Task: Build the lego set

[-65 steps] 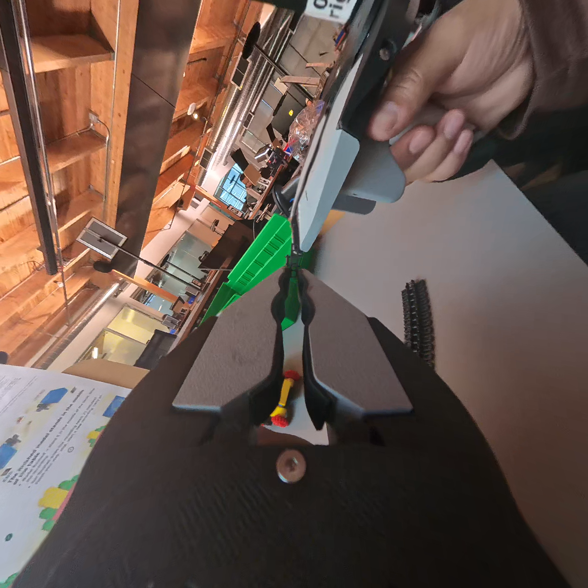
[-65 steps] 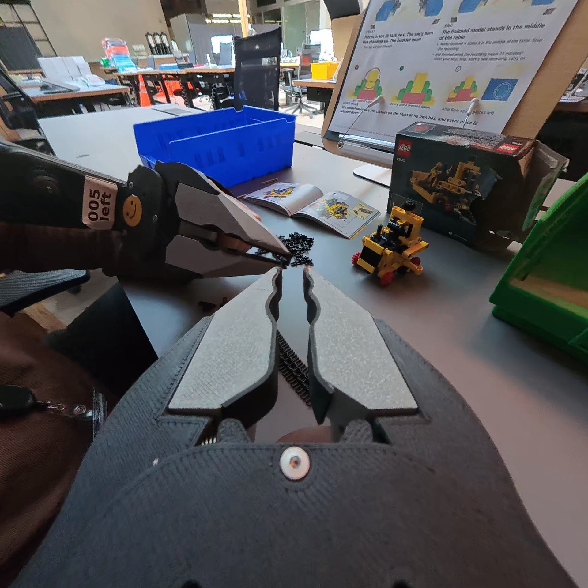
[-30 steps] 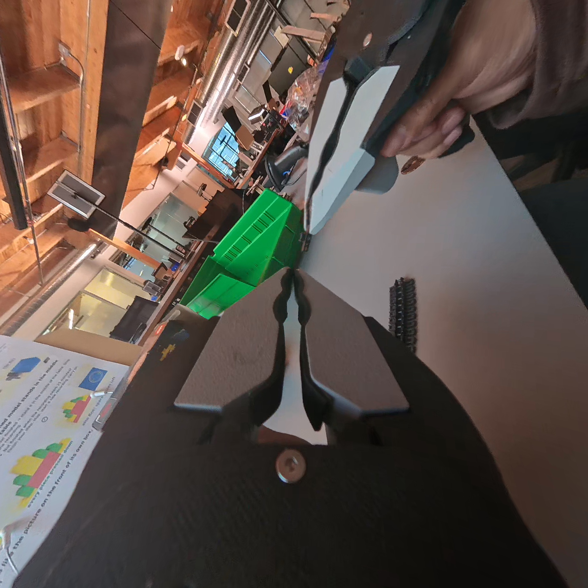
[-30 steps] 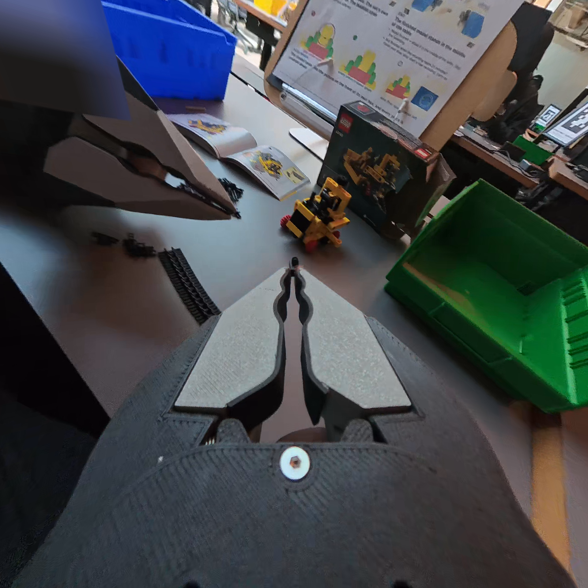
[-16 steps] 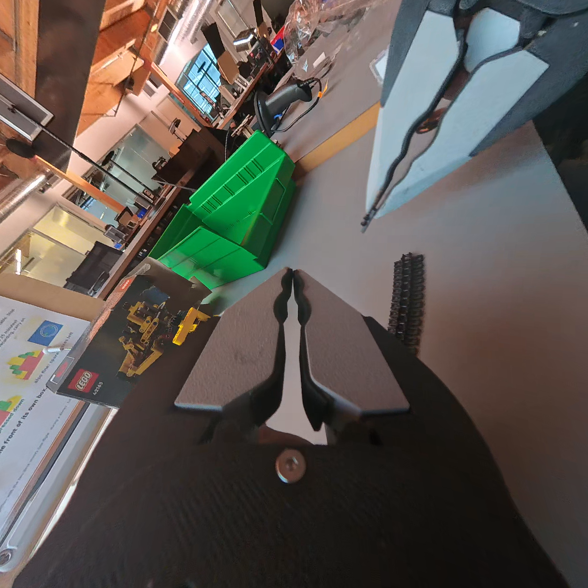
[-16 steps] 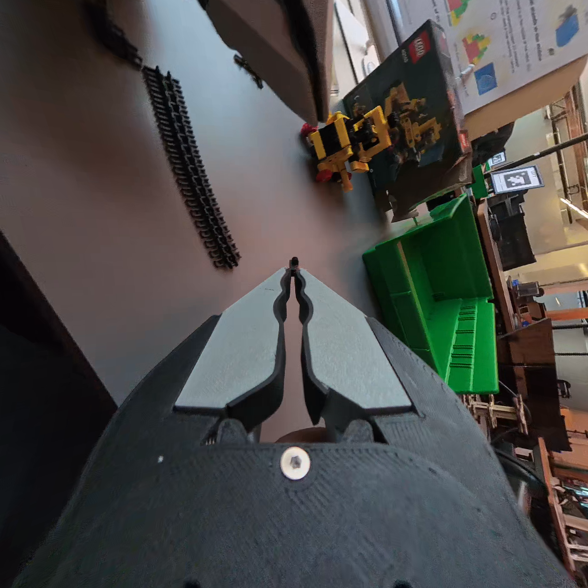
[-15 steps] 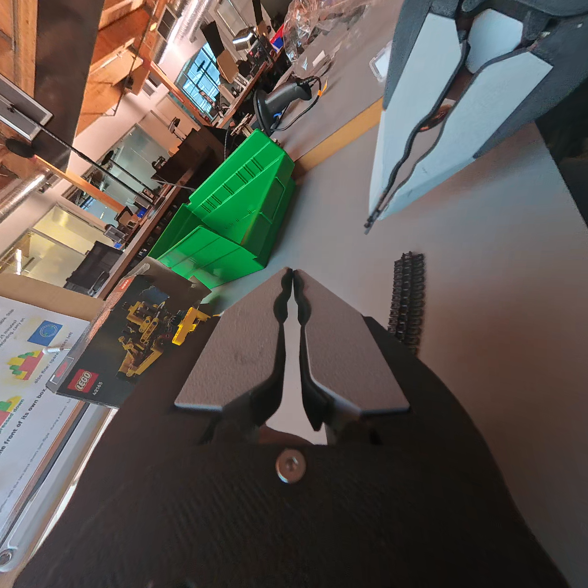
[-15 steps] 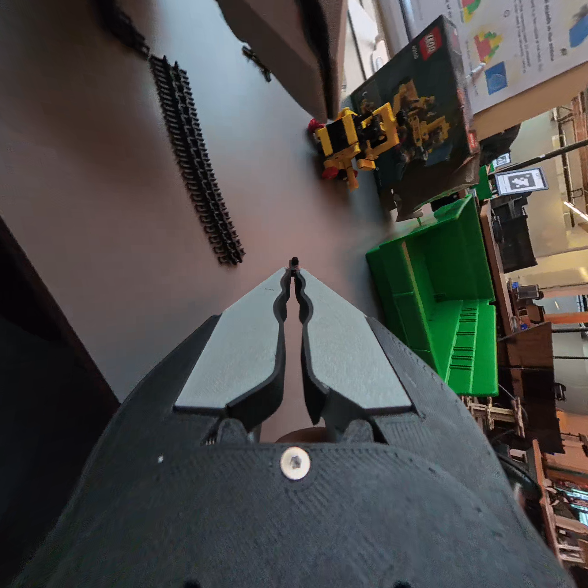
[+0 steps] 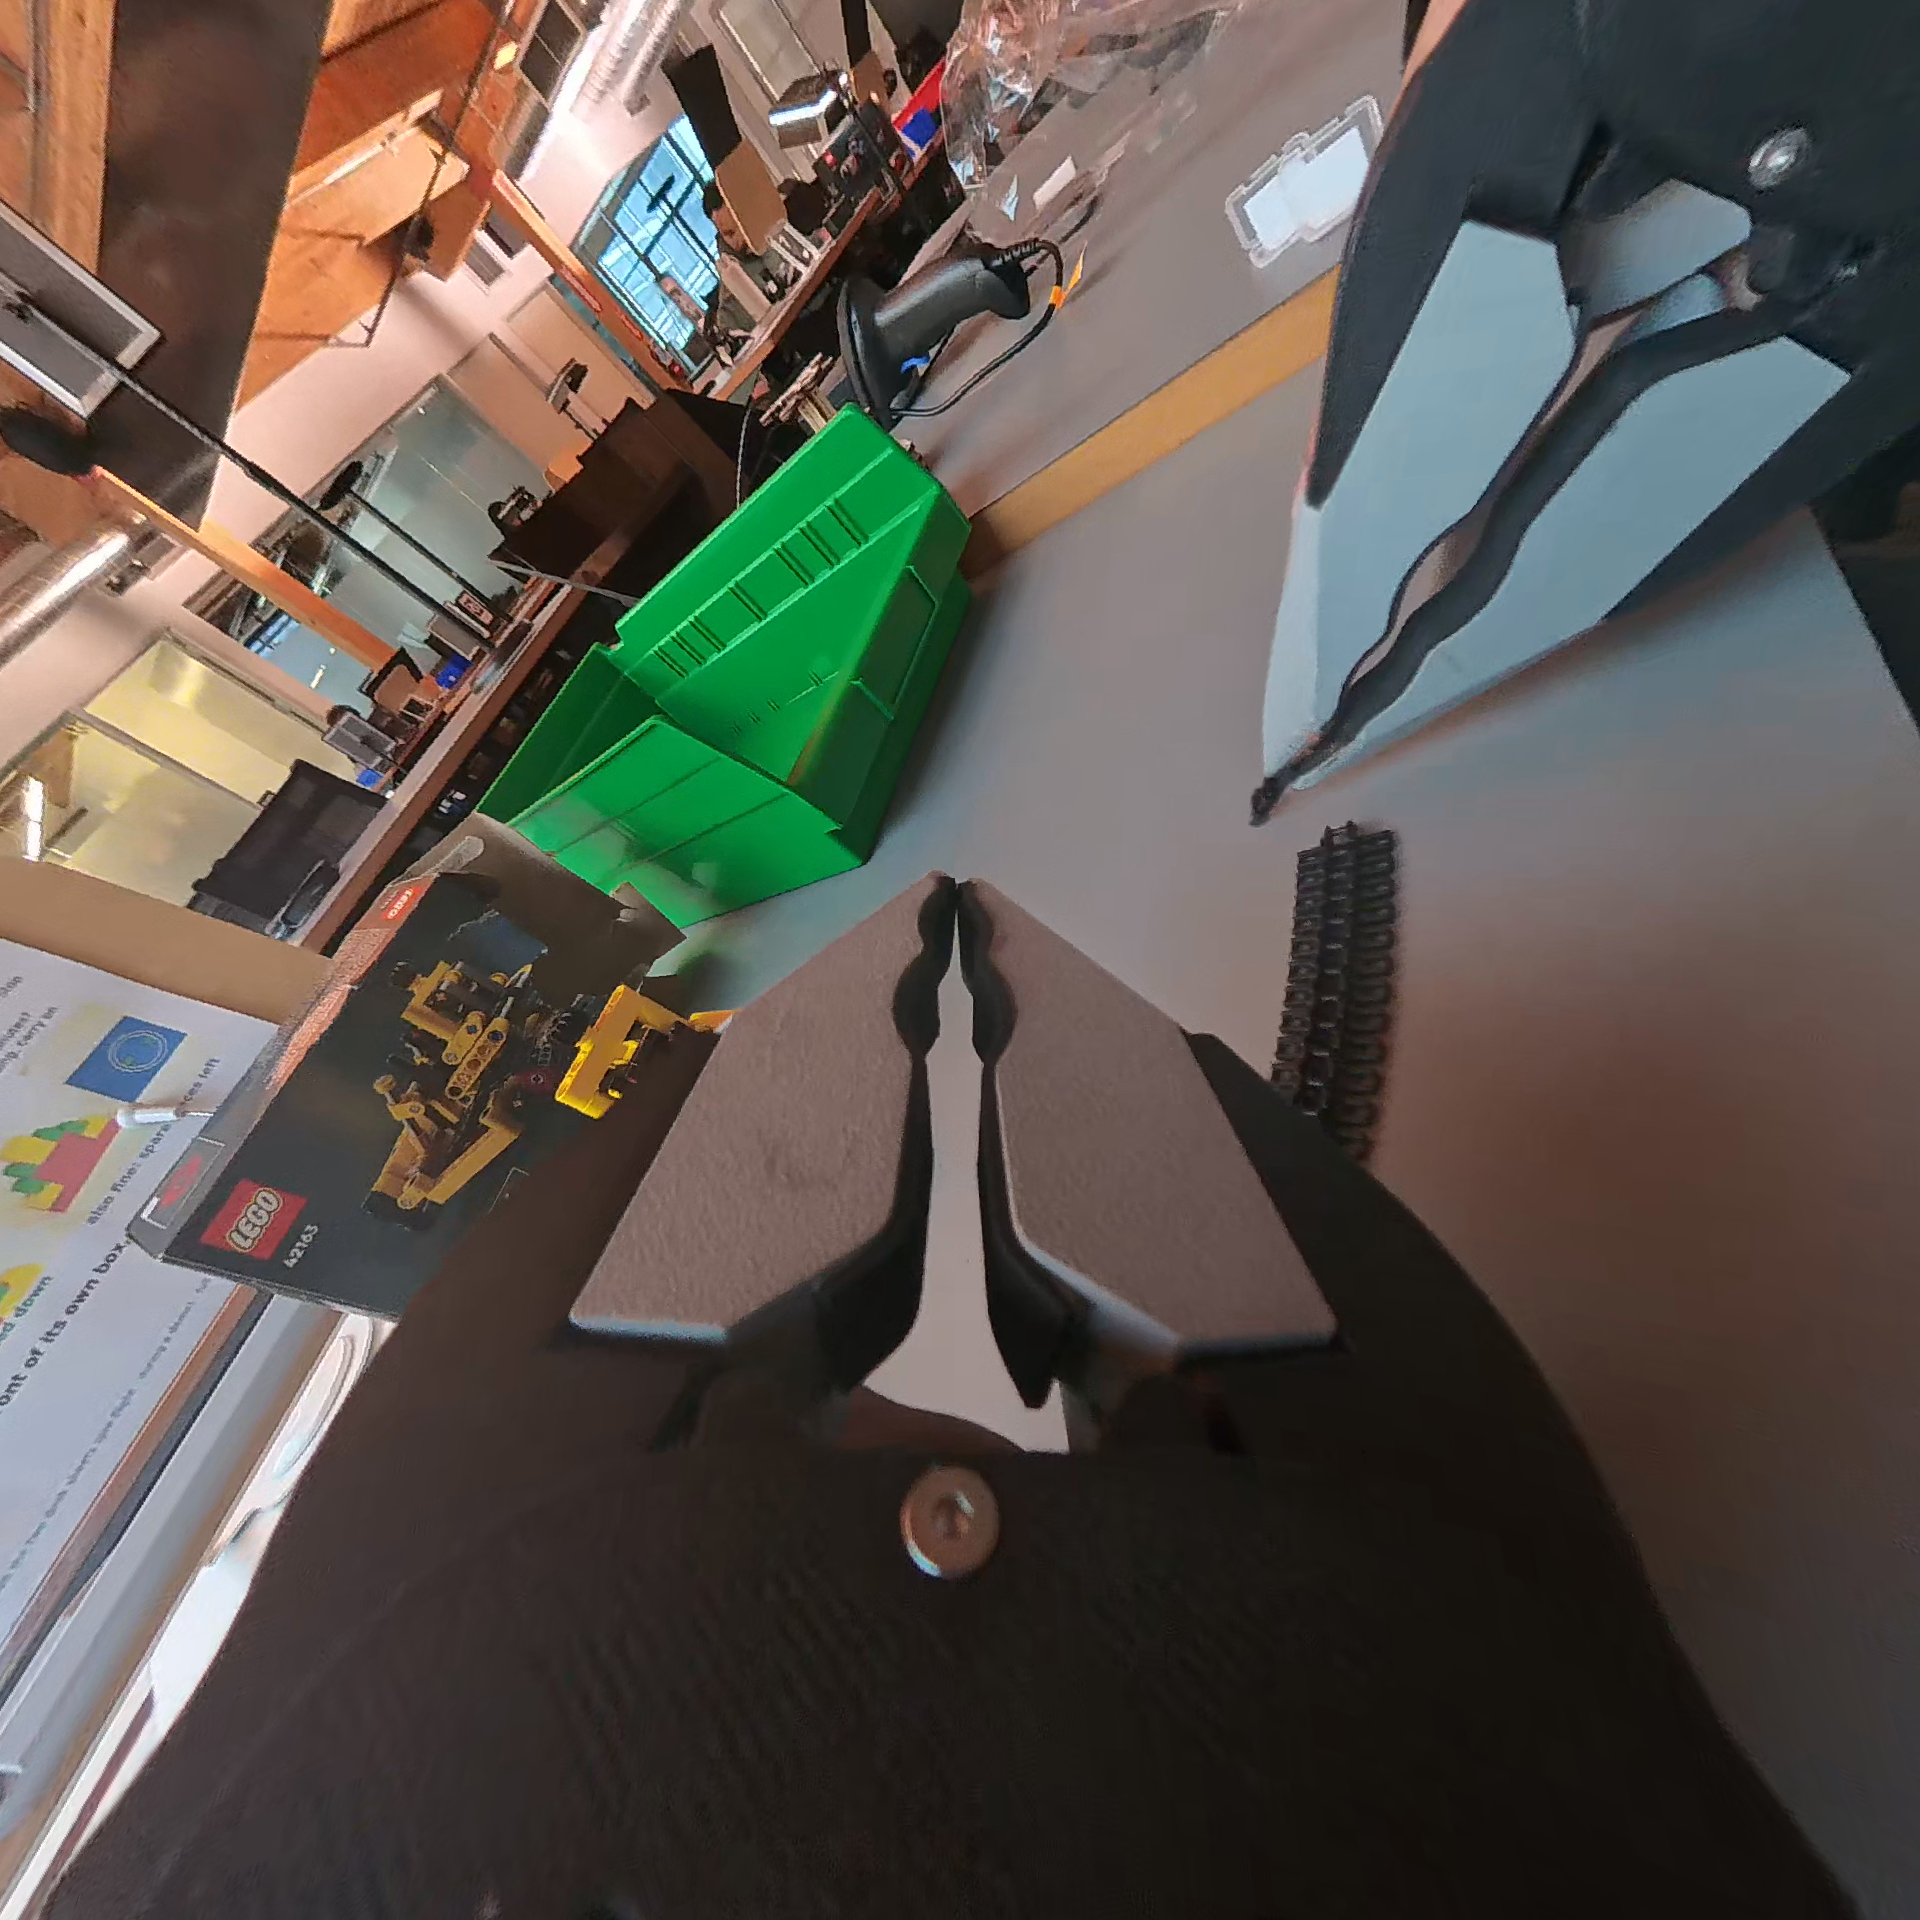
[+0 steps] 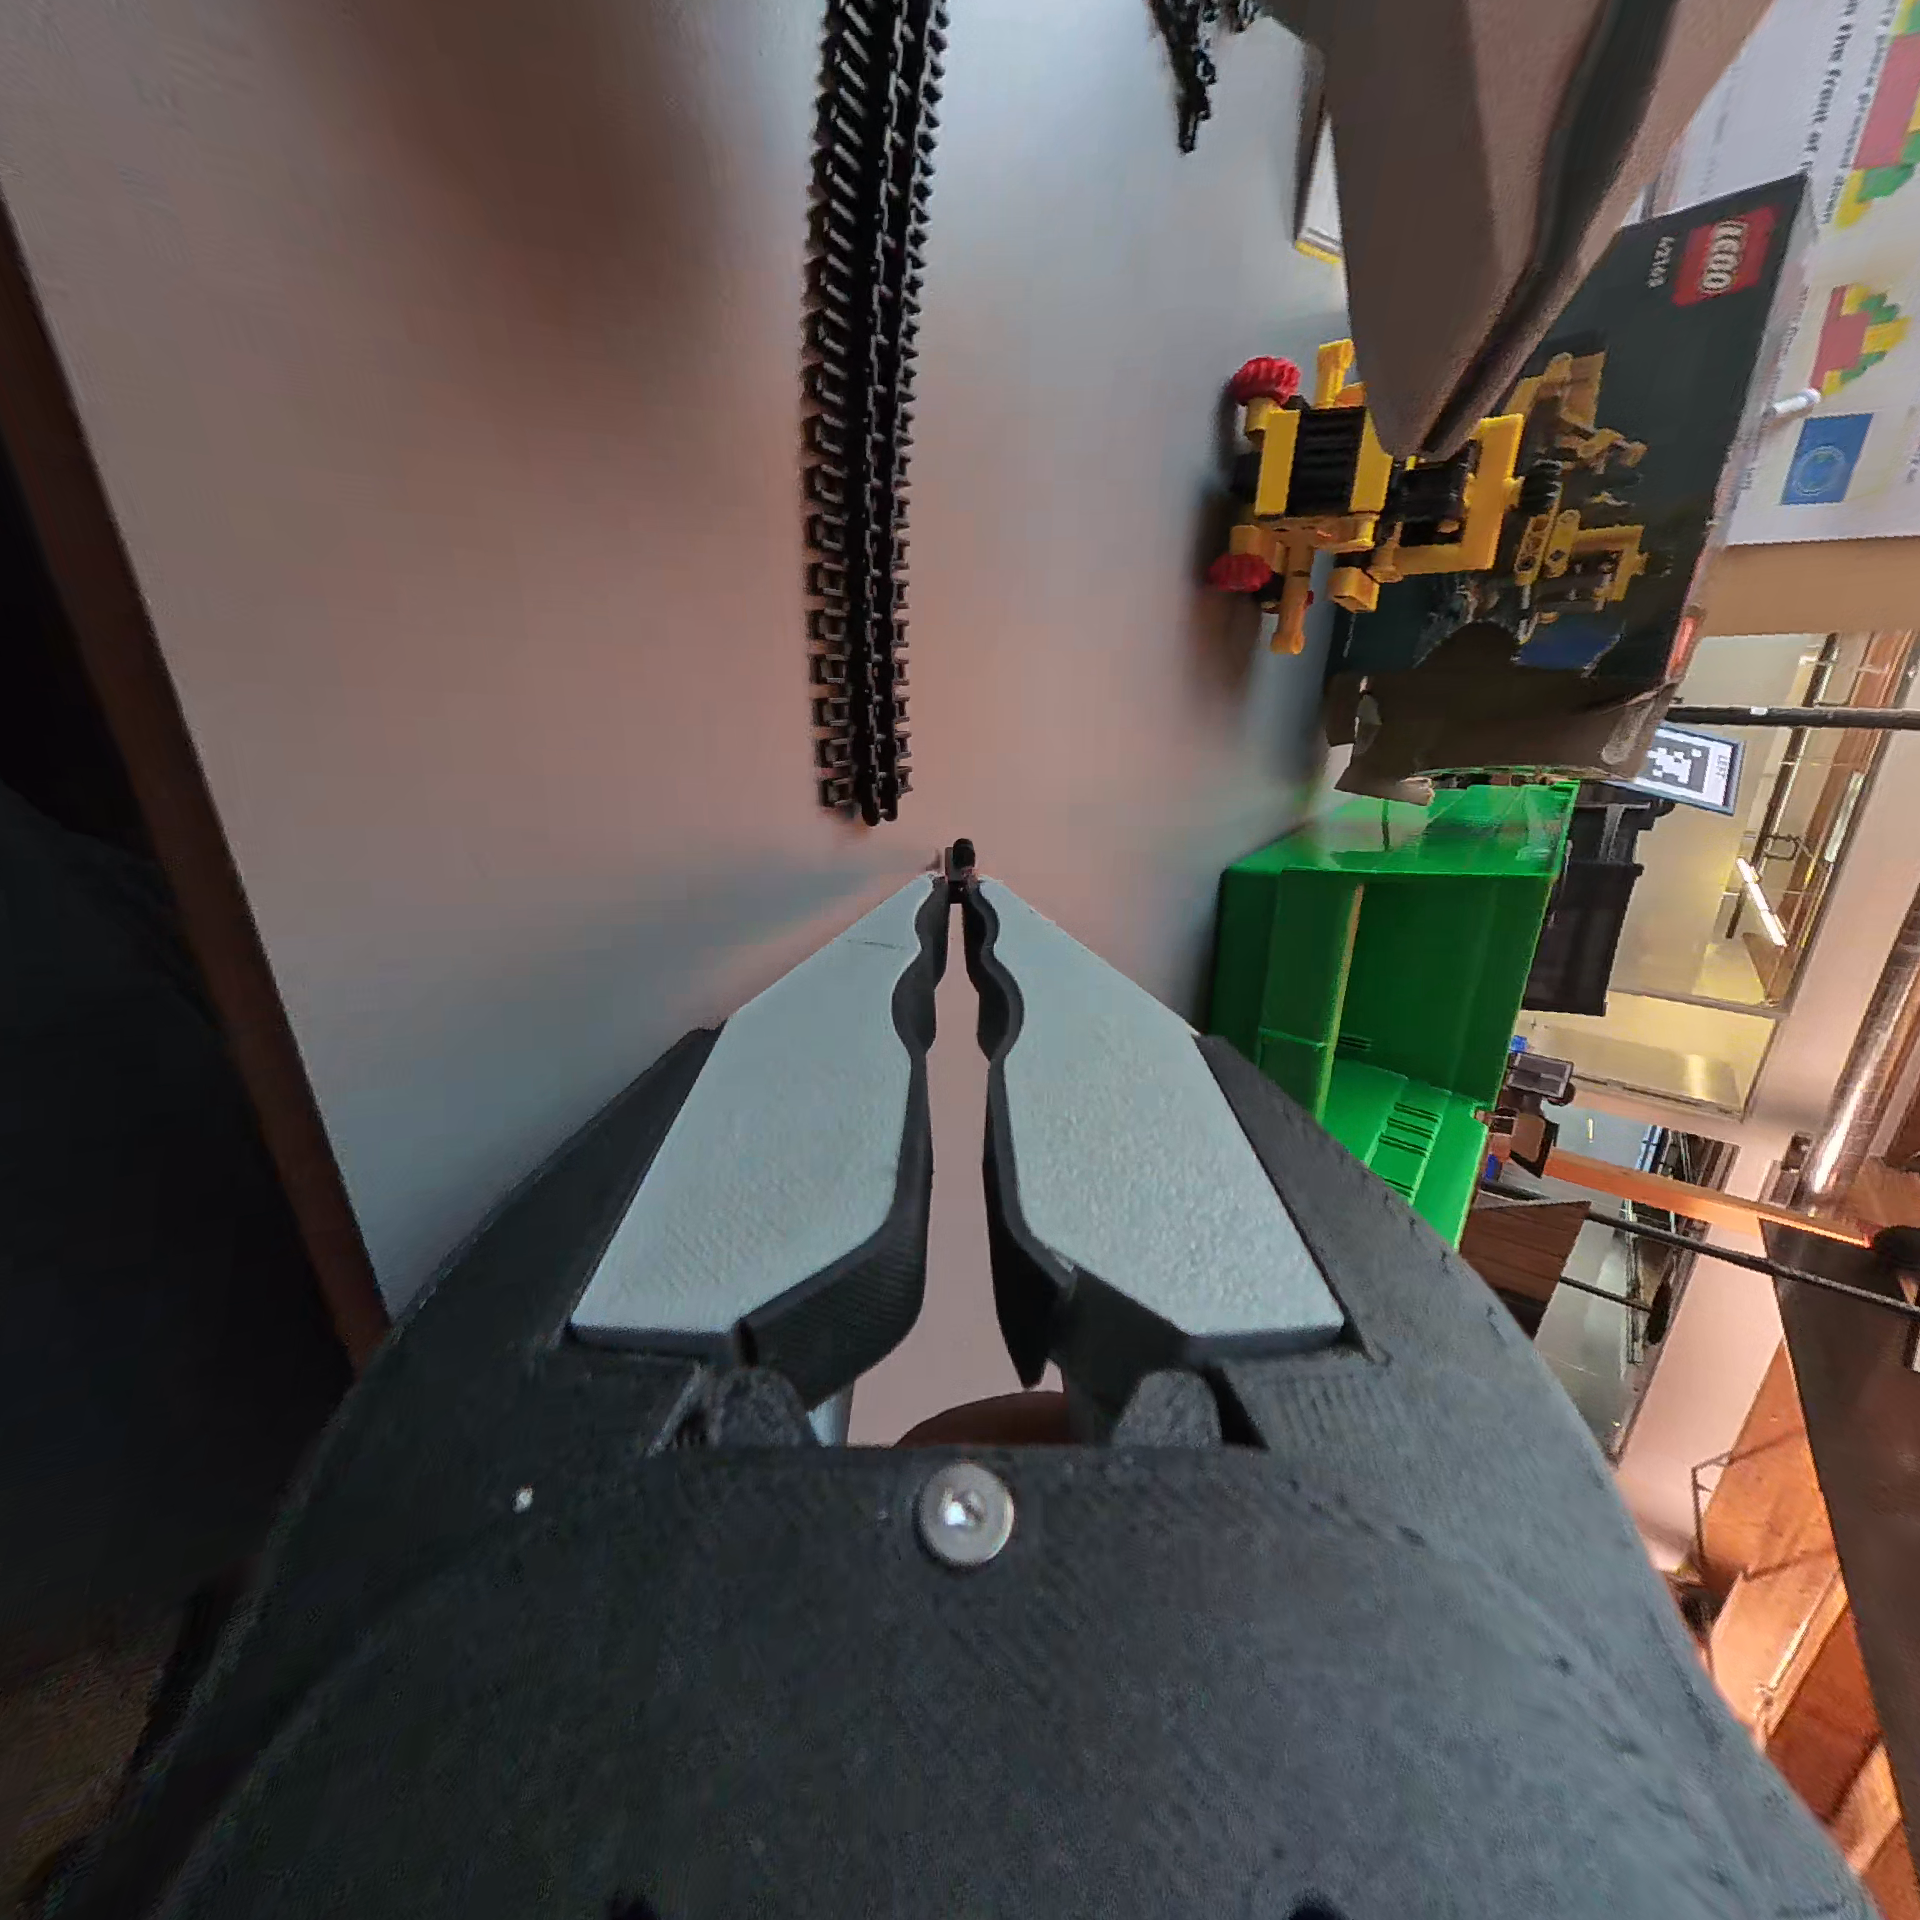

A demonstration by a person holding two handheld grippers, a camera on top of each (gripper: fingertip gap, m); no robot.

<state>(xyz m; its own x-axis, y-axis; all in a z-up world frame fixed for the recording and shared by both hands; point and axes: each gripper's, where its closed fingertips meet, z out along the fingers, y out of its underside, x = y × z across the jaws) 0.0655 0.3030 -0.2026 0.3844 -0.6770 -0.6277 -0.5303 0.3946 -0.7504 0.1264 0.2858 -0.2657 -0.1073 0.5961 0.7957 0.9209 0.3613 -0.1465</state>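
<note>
My right gripper (image 10: 961, 881) is shut on a small black piece (image 10: 962, 854) that sticks out of its tips, just past the near end of a long black track (image 10: 862, 416) lying on the grey table (image 10: 520, 520). The yellow and black bulldozer model (image 10: 1340, 488) with red gears stands to the right of the track, in front of the set box (image 10: 1662, 416). My left gripper (image 9: 956, 896) is shut with nothing seen between its tips. It hovers over the table, partly covering the model (image 9: 613, 1049). The track (image 9: 1335, 977) lies to its right, below the right gripper (image 9: 1262, 805).
A green bin (image 10: 1382, 966) stands right of the box and also shows in the left wrist view (image 9: 748, 717). Loose black pieces (image 10: 1195, 62) lie past the track. An instruction poster (image 9: 62, 1195) stands behind the box. The table edge (image 10: 208, 831) runs along the left. Spacing between my two grippers at the tips: around 9 centimetres.
My right gripper, open 2.2 s ago, has shut on the small black piece and come close to the track's end. Both views have rolled, and the left gripper has moved over the model.
</note>
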